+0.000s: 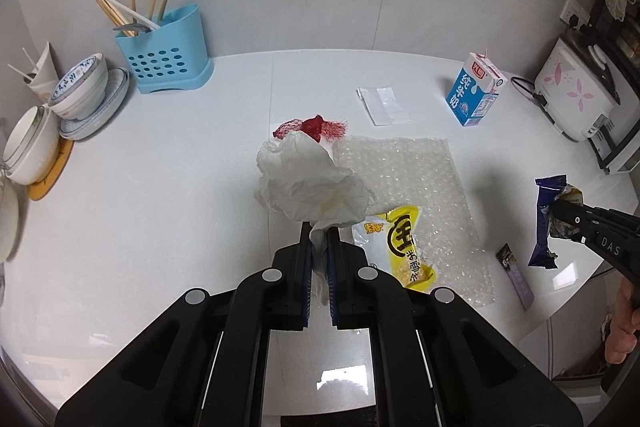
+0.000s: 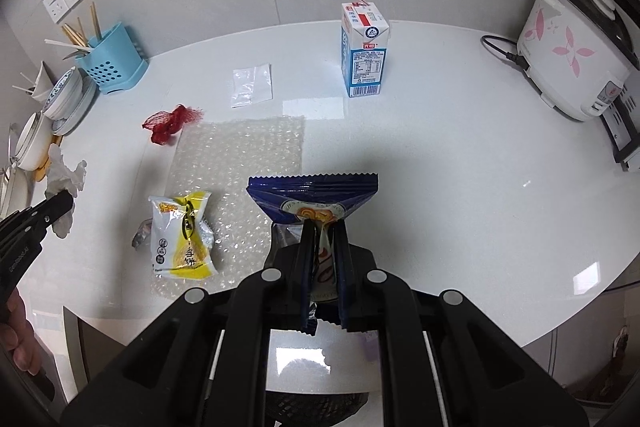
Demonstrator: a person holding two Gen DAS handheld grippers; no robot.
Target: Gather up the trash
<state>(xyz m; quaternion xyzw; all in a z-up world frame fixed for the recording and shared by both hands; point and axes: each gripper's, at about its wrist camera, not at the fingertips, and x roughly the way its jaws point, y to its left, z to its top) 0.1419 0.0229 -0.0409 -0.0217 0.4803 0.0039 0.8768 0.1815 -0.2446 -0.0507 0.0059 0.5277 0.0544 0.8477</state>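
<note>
White glossy bench [image 2: 440, 187]. On it: bubble wrap sheet [image 2: 240, 163] mid-bench, yellow snack packet [image 2: 182, 239] overlapping its near-left edge, red mesh net [image 2: 170, 121] at its far-left corner, clear plastic wrapper [image 2: 252, 85] behind, milk carton [image 2: 364, 51] upright, blue utensil caddy [image 2: 110, 61] and stacked bowls [image 2: 66, 95] far left, rice cooker [image 2: 576, 55] far right.

Countertop [image 2: 460, 187] edges — utensil holder [image 1: 168, 55], stacked bowls [image 1: 80, 87], rice cooker [image 2: 572, 63].

A home kitchen: a white counter [image 2: 440, 187] against a tiled wall carries stacked bowls [image 1: 80, 87] and a blue chopstick holder [image 1: 168, 55] at its left edge, a flowered rice cooker [image 2: 572, 55] at its right.
</note>
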